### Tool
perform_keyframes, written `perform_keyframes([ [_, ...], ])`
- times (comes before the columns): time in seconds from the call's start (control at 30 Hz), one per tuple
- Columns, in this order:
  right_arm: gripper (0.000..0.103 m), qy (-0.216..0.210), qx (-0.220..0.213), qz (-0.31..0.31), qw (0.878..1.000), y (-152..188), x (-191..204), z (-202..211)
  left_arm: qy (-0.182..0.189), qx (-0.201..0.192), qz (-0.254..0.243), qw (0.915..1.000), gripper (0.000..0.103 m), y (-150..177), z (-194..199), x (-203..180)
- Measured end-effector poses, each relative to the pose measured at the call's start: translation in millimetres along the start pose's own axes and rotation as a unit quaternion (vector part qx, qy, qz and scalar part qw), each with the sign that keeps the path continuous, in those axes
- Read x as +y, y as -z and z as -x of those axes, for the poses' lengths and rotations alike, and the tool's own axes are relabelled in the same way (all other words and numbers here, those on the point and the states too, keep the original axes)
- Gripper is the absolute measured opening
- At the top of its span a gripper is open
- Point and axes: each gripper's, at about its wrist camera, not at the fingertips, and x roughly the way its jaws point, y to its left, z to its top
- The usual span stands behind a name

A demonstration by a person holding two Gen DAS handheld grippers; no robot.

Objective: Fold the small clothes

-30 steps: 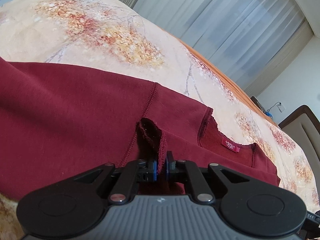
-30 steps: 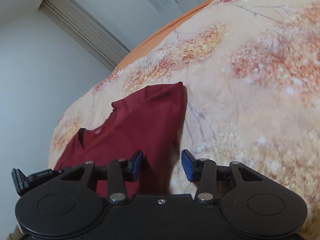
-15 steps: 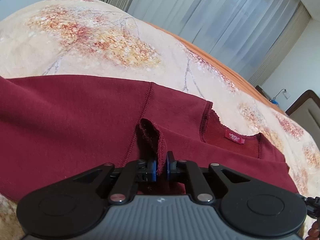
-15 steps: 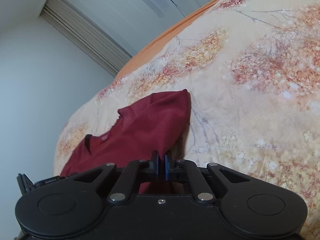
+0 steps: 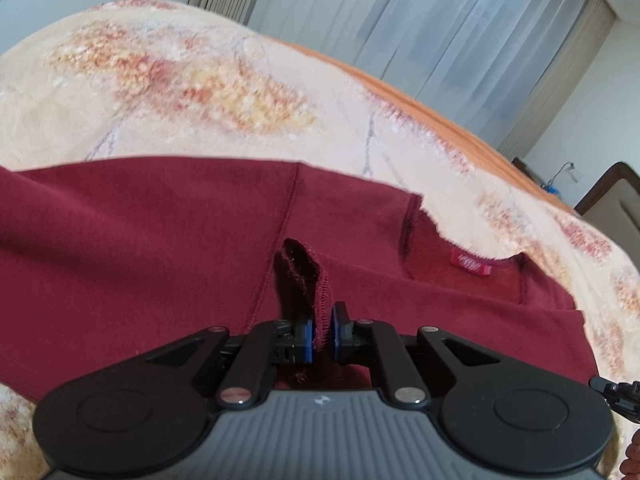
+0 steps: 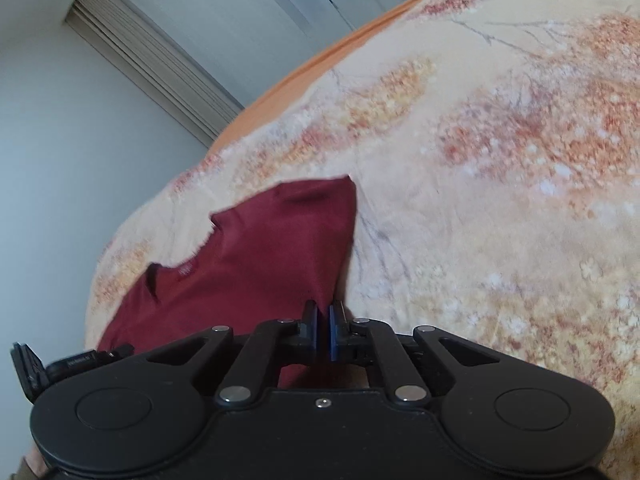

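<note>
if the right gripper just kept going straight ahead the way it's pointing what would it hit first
Likely the maroon shirt it is already shut on; the right gripper points along that cloth. Beyond lies the floral bedspread, though depth is unclear.

Each camera sits just behind its own gripper and looks forward, low and close over the cloth. The left view faces the pale window curtains (image 5: 460,28); the right view faces a bare grey-white wall (image 6: 80,128). Both share the dark red cotton shirt (image 5: 140,248) (image 6: 264,256) and the beige flowered bedspread (image 5: 200,92) (image 6: 500,160).
</note>
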Motion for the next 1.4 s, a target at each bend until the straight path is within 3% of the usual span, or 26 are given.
perform_keyframes([
  [0.23,0.018,0.008,-0.021,0.004,1.0,2,0,16,-0.004,-0.009,0.004,0.9999,0.016,-2,16,9],
  [0.4,0.019,0.023,-0.043,0.025,0.998,-1,3,38,-0.02,-0.033,-0.001,0.9992,0.024,-6,39,26],
  [0.47,0.025,0.013,-0.053,0.033,0.998,0,7,46,-0.023,-0.047,-0.015,0.9985,0.024,-5,47,25],
  [0.53,0.027,0.005,-0.058,0.043,0.997,1,13,50,-0.007,-0.055,-0.037,0.9978,0.024,-4,51,17],
  [0.63,0.029,-0.007,-0.055,0.044,0.998,4,20,49,0.031,-0.032,-0.068,0.9967,0.028,1,40,-3],
  [0.7,0.031,-0.009,-0.052,0.045,0.998,7,24,47,0.003,-0.009,-0.094,0.9955,0.035,7,25,-13],
  [0.73,0.031,-0.009,-0.049,0.045,0.998,8,25,47,-0.027,0.003,-0.099,0.9947,0.034,9,17,-14],
  [0.77,0.033,-0.01,-0.046,0.046,0.998,10,27,48,-0.039,0.011,-0.096,0.9946,0.027,10,12,-11],
  [0.83,0.039,-0.011,-0.044,0.05,0.998,14,29,51,-0.035,0.006,-0.081,0.9961,0.025,12,18,-5],
  [0.9,0.046,-0.016,-0.042,0.059,0.997,18,32,55,-0.042,-0.012,-0.078,0.996,0.036,14,32,-2],
  [0.97,0.054,-0.018,-0.041,0.067,0.997,23,37,58,-0.036,-0.023,-0.076,0.9962,0.04,15,45,3],
  [1.17,0.077,-0.05,-0.04,0.077,0.995,44,65,66,0.032,-0.029,-0.009,0.999,0.085,20,79,29],
  [1.3,0.087,-0.07,-0.047,0.129,0.988,71,99,74,0.084,-0.046,0.03,0.995,0.095,33,107,41],
  [1.4,0.097,-0.09,-0.056,0.154,0.982,95,121,86,0.099,-0.061,0.022,0.993,0.1,51,133,43],
])
